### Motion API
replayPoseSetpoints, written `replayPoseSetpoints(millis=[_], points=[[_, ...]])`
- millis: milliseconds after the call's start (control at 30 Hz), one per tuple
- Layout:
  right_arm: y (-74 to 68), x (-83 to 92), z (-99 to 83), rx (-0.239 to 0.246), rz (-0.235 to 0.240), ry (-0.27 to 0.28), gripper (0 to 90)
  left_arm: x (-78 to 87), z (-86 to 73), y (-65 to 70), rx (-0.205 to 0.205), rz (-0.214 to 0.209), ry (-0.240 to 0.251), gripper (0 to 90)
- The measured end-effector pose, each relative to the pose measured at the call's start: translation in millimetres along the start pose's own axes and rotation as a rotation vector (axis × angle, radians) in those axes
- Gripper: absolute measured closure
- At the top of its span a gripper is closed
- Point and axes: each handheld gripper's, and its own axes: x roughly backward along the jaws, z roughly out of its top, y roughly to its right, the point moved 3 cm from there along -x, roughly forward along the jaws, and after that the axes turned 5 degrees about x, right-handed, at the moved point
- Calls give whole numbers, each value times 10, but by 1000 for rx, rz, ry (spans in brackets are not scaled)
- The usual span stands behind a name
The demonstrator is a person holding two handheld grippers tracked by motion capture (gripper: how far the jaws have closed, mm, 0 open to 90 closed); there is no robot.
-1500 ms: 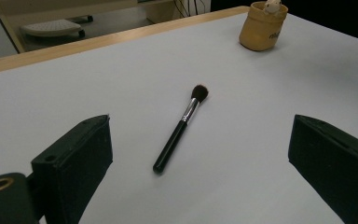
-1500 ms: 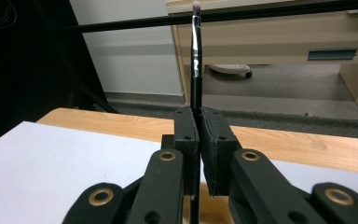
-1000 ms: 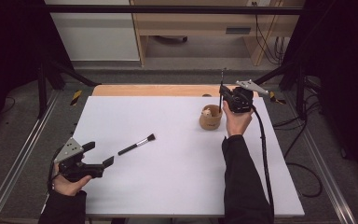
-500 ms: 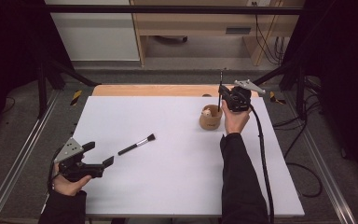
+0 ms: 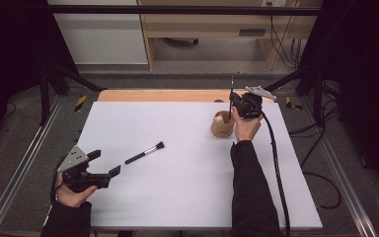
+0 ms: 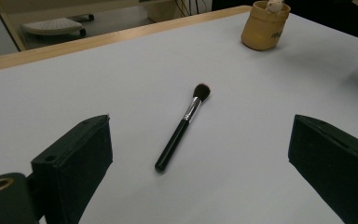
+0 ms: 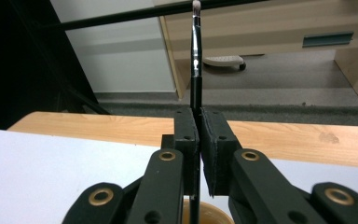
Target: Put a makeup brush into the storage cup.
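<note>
**High view check-in: thin brush pinched over the cup, fat brush lying on the table**

High view has the right hand-held gripper point(image 5: 233, 100) at the far right of the white table point(image 5: 187, 197), sitting just above the tan cup point(image 5: 222, 126). Its jaws are pressed together on a thin brush point(image 5: 231, 88), which stands pretty much upright with the handle end pointing down at the cup's mouth. Right gripper view backs that up: the slim black handle point(image 7: 196, 88) runs straight up between the two closed pads, pale tip at the top, and the cup's rim point(image 7: 214, 208) peeks out right underneath the jaws. Can't tell if the handle's lower end touches the cup or just hangs over it.

Over on the near left, the left hand-held gripper point(image 5: 107, 163) is spread wide with nothing in it, held low over the table. A fatter makeup brush point(image 5: 145, 152) lies flat on the table just beyond its jaws, bristles pointing far-right toward the cup. In the left gripper view that brush point(image 6: 182, 127) sits between the two open jaws but farther out, not touching either one.

There's something small and pale poking out of the cup too, too small to make out.
</note>
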Motion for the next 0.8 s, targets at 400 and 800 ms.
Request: replayPoseSetpoints(millis=[400, 800], points=[[-30, -104, -112, 12, -3, -37, 858, -10, -8, -3, 6, 1, -1, 56], [-37, -148, -192, 17, -17, -84, 858, 1, -4, -6, 0, 1, -2, 57]])
